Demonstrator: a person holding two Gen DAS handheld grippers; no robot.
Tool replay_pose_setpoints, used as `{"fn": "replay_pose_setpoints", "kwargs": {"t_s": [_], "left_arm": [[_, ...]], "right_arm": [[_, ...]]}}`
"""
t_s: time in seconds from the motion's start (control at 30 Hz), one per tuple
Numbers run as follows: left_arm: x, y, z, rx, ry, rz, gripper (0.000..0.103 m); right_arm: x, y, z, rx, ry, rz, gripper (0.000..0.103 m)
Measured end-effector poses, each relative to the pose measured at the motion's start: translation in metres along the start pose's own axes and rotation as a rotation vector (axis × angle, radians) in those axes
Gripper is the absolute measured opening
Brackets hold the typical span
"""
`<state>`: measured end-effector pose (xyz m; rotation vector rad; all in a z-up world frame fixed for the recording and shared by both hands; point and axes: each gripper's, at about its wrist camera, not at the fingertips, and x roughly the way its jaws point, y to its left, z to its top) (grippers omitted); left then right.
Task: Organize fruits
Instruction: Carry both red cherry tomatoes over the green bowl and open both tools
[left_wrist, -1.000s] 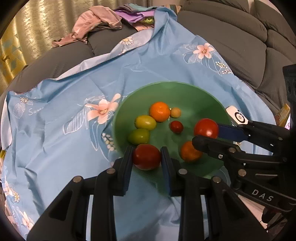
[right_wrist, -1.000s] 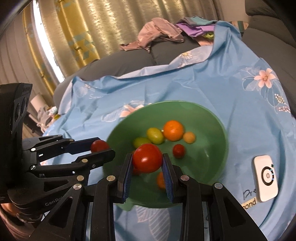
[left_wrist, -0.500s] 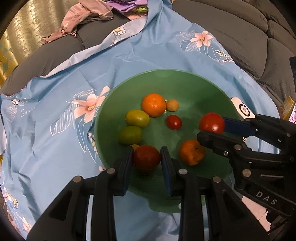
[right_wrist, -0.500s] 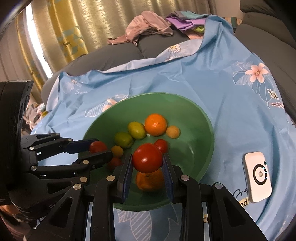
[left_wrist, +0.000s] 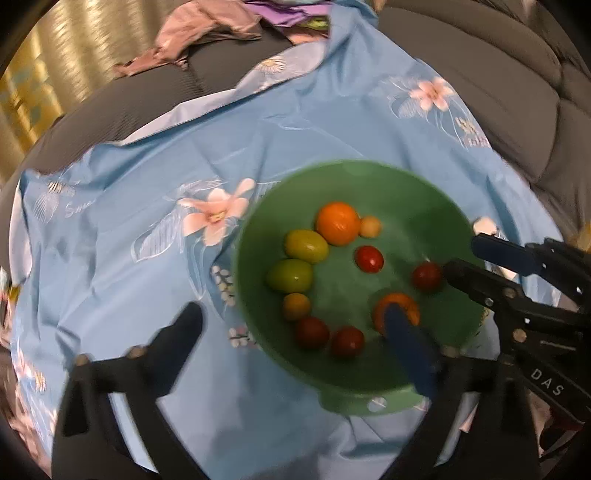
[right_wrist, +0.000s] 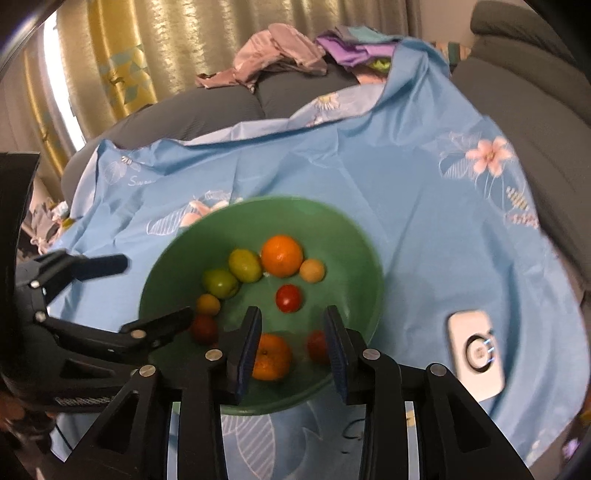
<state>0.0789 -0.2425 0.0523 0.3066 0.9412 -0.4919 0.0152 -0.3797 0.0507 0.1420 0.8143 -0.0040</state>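
With both of our grippers spread wide and carrying nothing, every fruit we can see sits inside the green bowl on the blue flowered cloth. Our left gripper straddles the bowl's near-left rim, one finger out over the cloth and the other reaching in above the near orange. Our right gripper hangs over the bowl's near side, jaws apart above that same orange and a red tomato just beside it.

Farther in lie a bigger orange, two green fruits, a small red tomato and a couple of small yellowish ones.

We judge the sorting close to done, so the risk now is in pulling away. Both tools crowd the same rim (the bowl rests on soft, wrinkled cloth over a sofa), and a finger catching the edge could tip it and send round fruit rolling. The two grippers could also knock each other. The white gadget lies on the cloth near our right side, within reach of a careless sweep.
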Motion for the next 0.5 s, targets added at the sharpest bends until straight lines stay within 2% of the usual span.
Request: {"fn": "replay_pose_setpoints", "kwargs": {"t_s": [0.07, 0.23, 0.5], "left_arm": [[-0.016, 0.004, 0.003, -0.03, -0.024, -0.033, 0.102], [-0.043, 0.002, 0.009, -0.043, -0.045, -0.022, 0.102], [-0.06, 0.004, 0.014, -0.043, -0.068, 0.056, 0.102]], "right_arm": [[-0.009, 0.0, 0.006, -0.013, 0.005, -0.003, 0.043], [-0.028, 0.007, 0.016, -0.053, 0.011, 0.035, 0.044], [-0.045, 0.014, 0.022, -0.081, -0.01, 0.027, 0.044]]}}
